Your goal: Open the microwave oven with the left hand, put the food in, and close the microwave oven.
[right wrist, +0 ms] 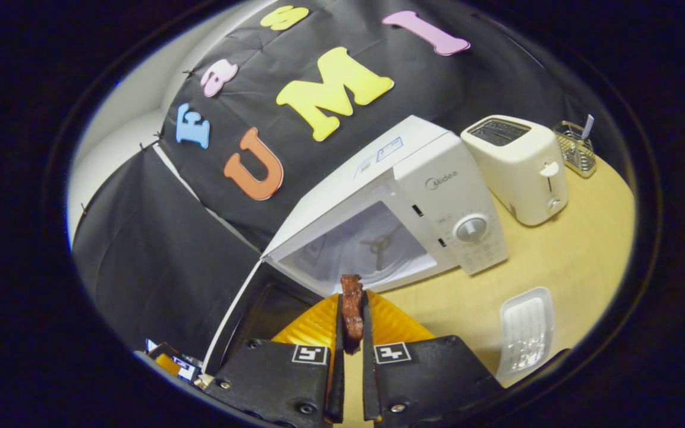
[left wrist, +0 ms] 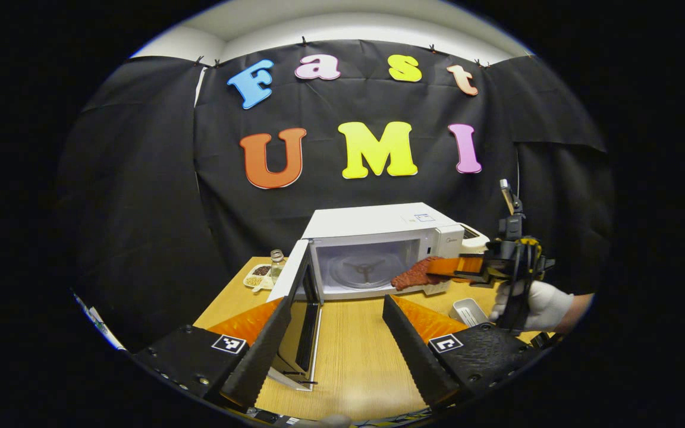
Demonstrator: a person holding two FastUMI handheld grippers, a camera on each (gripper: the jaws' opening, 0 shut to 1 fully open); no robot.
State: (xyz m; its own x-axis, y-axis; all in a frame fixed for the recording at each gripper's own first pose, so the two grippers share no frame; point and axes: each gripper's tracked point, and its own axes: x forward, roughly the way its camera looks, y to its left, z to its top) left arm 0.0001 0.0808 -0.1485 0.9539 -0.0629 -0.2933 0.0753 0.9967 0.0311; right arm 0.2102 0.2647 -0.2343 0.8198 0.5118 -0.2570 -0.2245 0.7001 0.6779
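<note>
Microwave (left wrist: 378, 249) stands on the wooden tabletop (left wrist: 354, 333) against the black cloth wall, its door (left wrist: 298, 297) swung wide open toward the left and its inside bare but for the turntable hub. In the left gripper view, the left gripper (left wrist: 333, 333) hangs near the open door with its jaws spread wide and nothing between them; the door's edge sits just beside its left finger. To the right, a gloved hand (left wrist: 536, 306) holds the right gripper (left wrist: 431, 270), whose jaws are pressed on a reddish-brown piece of food (left wrist: 414, 276) right at the microwave's opening, at its near right corner.

In the right gripper view the right gripper (right wrist: 351, 315) has its jaws narrow, clamping the food (right wrist: 352, 306) upright between them, just in front of the oven's mouth. A white toaster (right wrist: 518, 166) stands right of the microwave, a wire basket (right wrist: 574, 148) beyond it, and a white tray (right wrist: 524, 330) lies near on the tabletop. Left of the microwave are a small jar (left wrist: 277, 261) and a dish (left wrist: 257, 276) with compartments.
</note>
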